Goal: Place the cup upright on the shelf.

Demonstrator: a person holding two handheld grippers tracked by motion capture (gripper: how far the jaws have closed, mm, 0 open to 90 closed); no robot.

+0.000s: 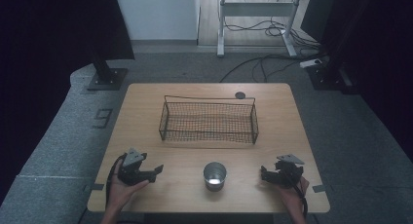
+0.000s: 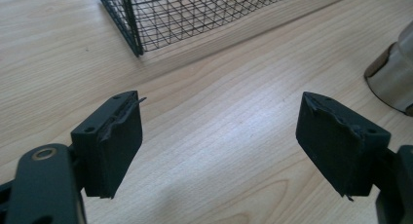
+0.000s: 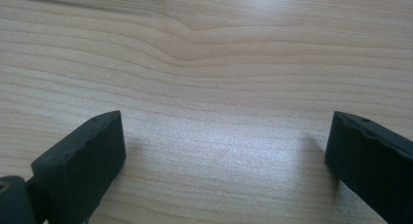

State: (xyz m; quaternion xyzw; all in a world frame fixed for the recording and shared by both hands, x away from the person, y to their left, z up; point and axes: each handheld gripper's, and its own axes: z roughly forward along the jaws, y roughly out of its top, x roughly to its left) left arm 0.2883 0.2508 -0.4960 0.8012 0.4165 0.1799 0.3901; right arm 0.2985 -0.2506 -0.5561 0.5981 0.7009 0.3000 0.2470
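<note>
Seen from the high view: wooden table with a black wire basket at its middle, toward the far side, and a small dark round disc just behind the basket's far right corner. Metal cup standing upright near the front edge, in front of the basket and apart from it, roughly midway between the two grippers. Left gripper held low over the table to the cup's left, jaws pointing toward the cup; right gripper likewise to the cup's right, also pointing inward. Neither touching the cup. On the floor left of the table, a marking like the digit 9; no other writing or brand readable anywhere. From the left gripper view: left gripper with jaws spread wide, bare wood between them, nothing held; basket corner ahead at upper left; cup's shiny base at the right edge, beyond the right-hand jaw. From the right gripper view: right gripper with jaws wide apart over plain wood grain, nothing between them.
</note>
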